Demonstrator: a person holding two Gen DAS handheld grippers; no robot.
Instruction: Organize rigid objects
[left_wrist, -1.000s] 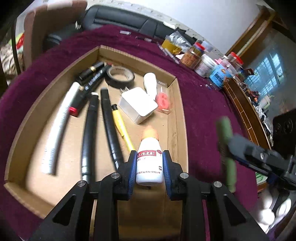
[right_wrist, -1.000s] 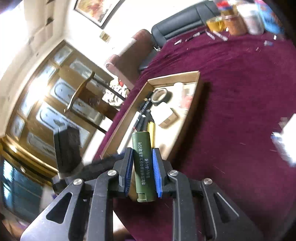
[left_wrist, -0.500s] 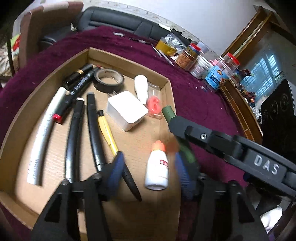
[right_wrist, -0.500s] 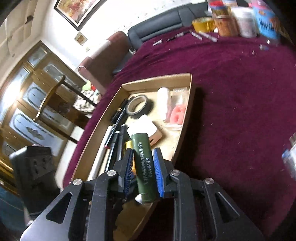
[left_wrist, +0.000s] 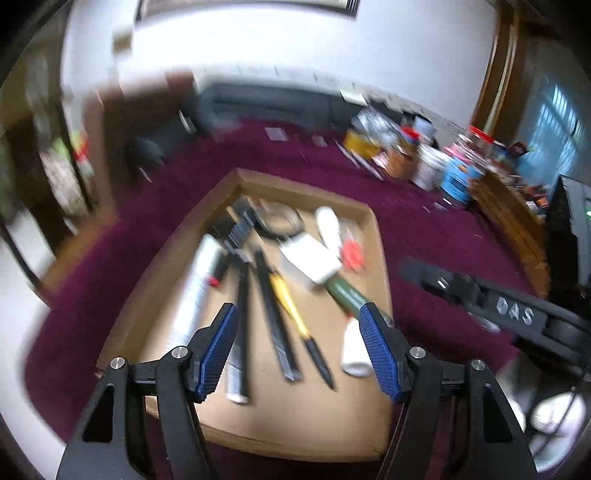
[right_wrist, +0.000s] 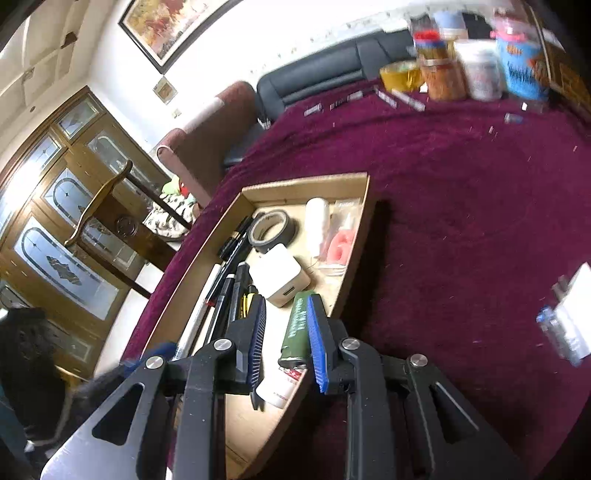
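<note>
A cardboard tray (left_wrist: 380, 254) (right_wrist: 360, 254) on the maroon cloth holds pens, a tape roll (right_wrist: 271, 230), a white charger (right_wrist: 279, 275) and other items. The green battery (right_wrist: 297, 326) (left_wrist: 345, 291) lies in the tray on top of the white glue bottle (right_wrist: 279, 386) (left_wrist: 354, 349). My right gripper (right_wrist: 286, 345) is open above them, its jaws apart around the battery, which touches the right pad. My left gripper (left_wrist: 301, 347) is wide open and empty, raised above the tray's near end; that view is blurred.
Jars and cans (right_wrist: 476, 66) (left_wrist: 443, 170) stand at the table's far edge. A white box and blue item (right_wrist: 570, 319) lie on the cloth to the right. A sofa (right_wrist: 317, 81) and chair (right_wrist: 207, 136) are behind the table.
My left gripper let go of the glue bottle, opened wide and pulled back upward. My right gripper carried the green battery into the tray, opened and released it beside the charger.
</note>
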